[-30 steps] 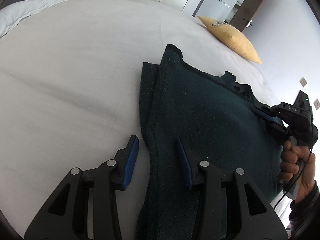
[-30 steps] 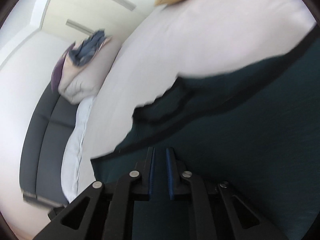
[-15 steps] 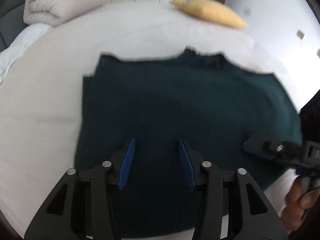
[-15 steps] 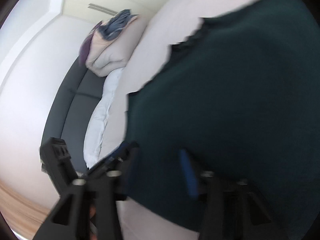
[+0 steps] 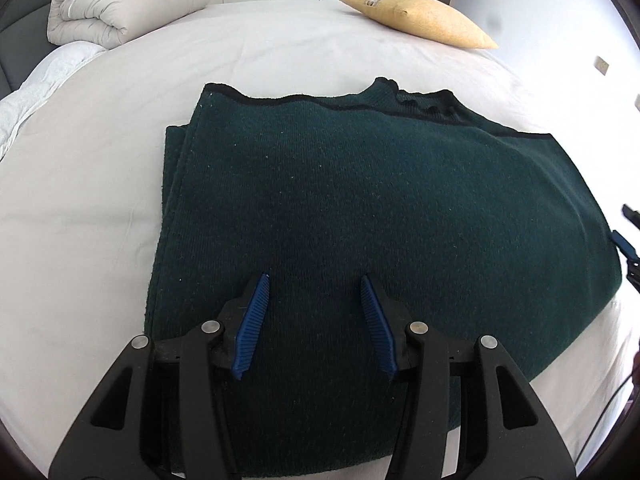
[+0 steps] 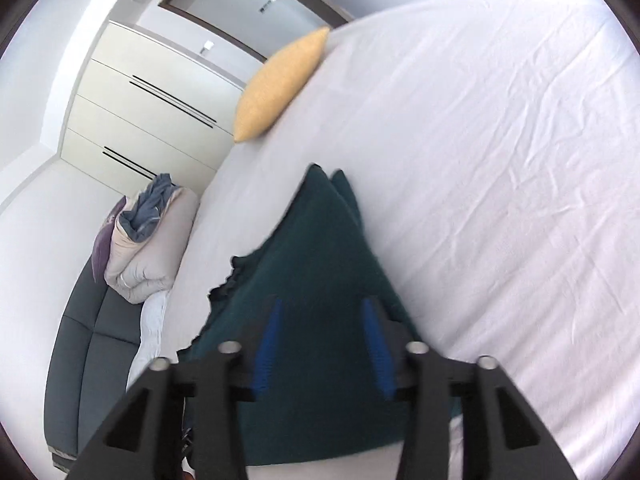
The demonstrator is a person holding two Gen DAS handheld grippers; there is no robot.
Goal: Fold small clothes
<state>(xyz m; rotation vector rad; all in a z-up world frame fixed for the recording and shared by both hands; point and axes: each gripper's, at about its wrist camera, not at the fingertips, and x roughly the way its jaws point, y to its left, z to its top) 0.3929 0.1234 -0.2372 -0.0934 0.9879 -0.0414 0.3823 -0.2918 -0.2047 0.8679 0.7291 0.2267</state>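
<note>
A dark green knitted garment (image 5: 360,200) lies folded flat on the white bed sheet (image 5: 80,200), its black-trimmed edge and collar at the far side. My left gripper (image 5: 314,284) is open and empty, hovering over the garment's near part. My right gripper (image 6: 322,308) is open and empty above the garment (image 6: 304,248), seen from its right end. The tip of the right gripper (image 5: 624,242) shows at the right edge of the left wrist view, beside the garment's right edge.
A yellow pillow (image 5: 416,16) lies at the bed's far edge. A rolled beige duvet (image 5: 120,8) with blue clothing sits at the far left, beside a grey sofa (image 6: 88,352). White wardrobes (image 6: 132,112) and a door stand behind the bed.
The right gripper let go of the garment and opened, then drew back to the right. The left gripper swung from the garment's left edge to over its near middle. The garment now lies flat.
</note>
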